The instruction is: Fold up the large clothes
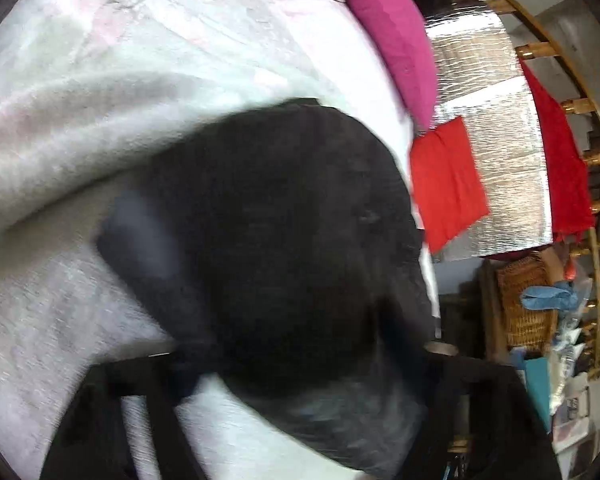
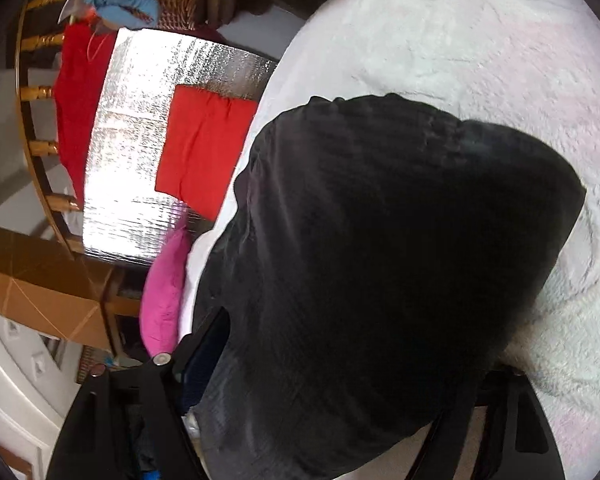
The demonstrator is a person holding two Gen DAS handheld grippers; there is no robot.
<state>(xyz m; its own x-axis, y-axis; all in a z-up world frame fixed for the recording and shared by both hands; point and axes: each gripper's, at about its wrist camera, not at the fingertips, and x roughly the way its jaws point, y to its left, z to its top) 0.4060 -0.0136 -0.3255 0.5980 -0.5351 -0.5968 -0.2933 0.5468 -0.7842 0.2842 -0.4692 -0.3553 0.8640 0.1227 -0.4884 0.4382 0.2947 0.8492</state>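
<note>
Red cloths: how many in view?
2. One folded red cloth lies flat on the silver mat; the other red cloth hangs on the wooden railing beyond. More may be hidden behind the black garment.

The black garment [image 2: 380, 260] is showing as matt cloth with a fine ribbed weave, soft and dull, catching a faint grey sheen along its folds. Under it, the white blanket [image 2: 500, 60] is looking fleecy and rough-napped, with pale pink patches. The silver sheet [image 2: 140, 120] beside the bed is glinting like crinkled foil, glossy and quilted. On it, the red cloth [image 2: 204, 144] is lying matt and smooth. The pink pillow [image 1: 392, 36] is looking like plain matt fabric. The wicker basket [image 1: 528, 300] is showing coarse woven cane, and the wooden railing [image 1: 580, 104] is shining with varnish. The right tongs [image 2: 300, 420] are looking like matt black plastic with small bright metal screws.
</note>
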